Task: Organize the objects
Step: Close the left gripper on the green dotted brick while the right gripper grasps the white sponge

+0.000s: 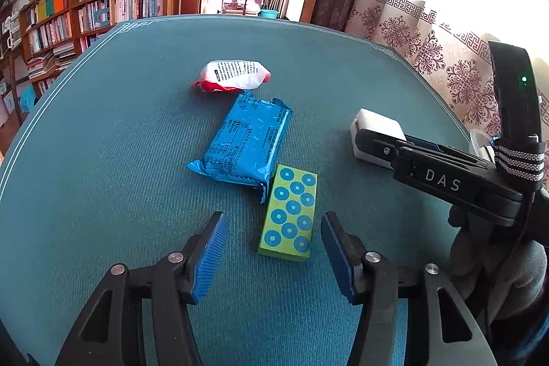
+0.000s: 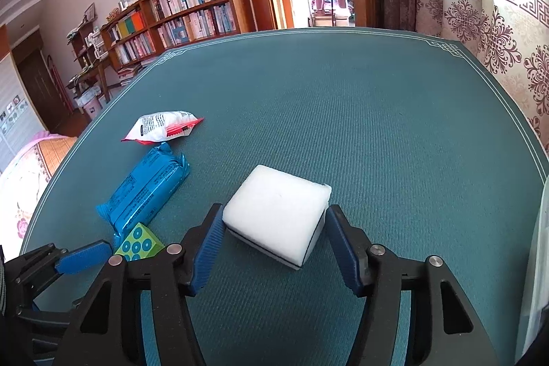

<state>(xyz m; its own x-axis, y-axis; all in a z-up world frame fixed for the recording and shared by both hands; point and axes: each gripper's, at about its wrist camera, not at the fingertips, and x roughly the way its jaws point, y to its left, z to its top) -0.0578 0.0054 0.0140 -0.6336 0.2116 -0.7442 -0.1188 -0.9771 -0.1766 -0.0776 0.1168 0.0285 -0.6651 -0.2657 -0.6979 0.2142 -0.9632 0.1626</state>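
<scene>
A green block [image 1: 290, 211] with blue circles lies on the teal table [image 1: 103, 132], between the fingers of my left gripper [image 1: 274, 216]. Its pads stand clear of the block on both sides, so it is open. The block's far end touches a blue snack packet [image 1: 245, 139], and a white and red packet [image 1: 233, 74] lies beyond that. In the right wrist view a white sponge block [image 2: 278, 211] rests on the table, and my right gripper [image 2: 274, 210] has a pad against each of its sides. The green block [image 2: 139, 244] and blue packet [image 2: 147, 187] lie to its left.
A gloved hand [image 1: 480, 249] holds the right gripper at the table's right edge. A patterned curtain [image 2: 497, 33] hangs close behind the right side. Bookshelves [image 2: 185, 12] and a doorway stand beyond the far edge. Bare cloth [image 2: 377, 112] stretches across the far right of the table.
</scene>
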